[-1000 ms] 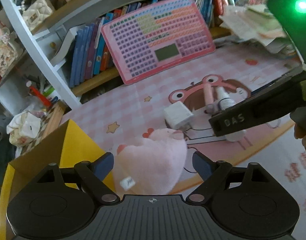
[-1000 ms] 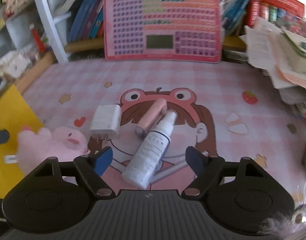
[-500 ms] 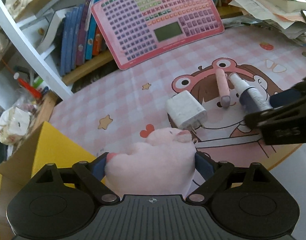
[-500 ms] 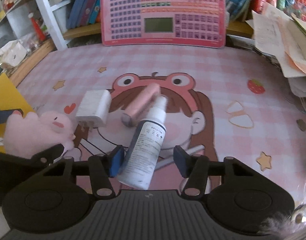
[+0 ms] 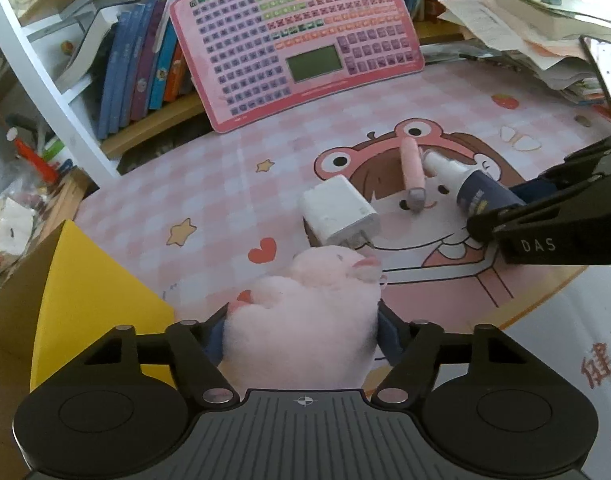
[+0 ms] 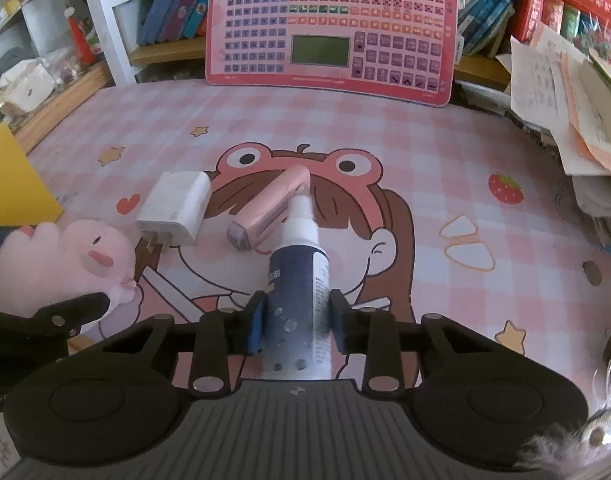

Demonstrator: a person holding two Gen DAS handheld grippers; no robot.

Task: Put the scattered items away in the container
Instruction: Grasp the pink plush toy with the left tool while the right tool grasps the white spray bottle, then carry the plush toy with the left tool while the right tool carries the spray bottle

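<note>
Fingers (image 5: 389, 336) of the left gripper (image 5: 301, 334) are clamped on the pink plush toy (image 5: 305, 312), one each side of its body; fingers (image 6: 257, 328) of the right gripper (image 6: 297, 326) are clamped on the dark spray bottle (image 6: 299, 280) across its lower barrel, white nozzle pointing away. Both grasps sit low over the counter (image 6: 445, 128), near its front edge. Yellow container (image 5: 85, 292) stands at the left, just beside the plush; only its flap and part of a wall show, the opening is not visible. Judgement: step in hand is lift-and-carry for both items. Plush is soft and compresses, so the grip likely holds; raise it above the flap before swinging left, or the flap may fold inward. Bottle is smooth and round, held off-centre: keep it level, since the nozzle end may swing down. Its nozzle touches or lies just beside the pink tube (image 6: 271, 210), so lift straight up first to avoid dragging the tube. White charger (image 6: 175, 210) lies between plush and tube, untouched; both remain to be collected.
</note>
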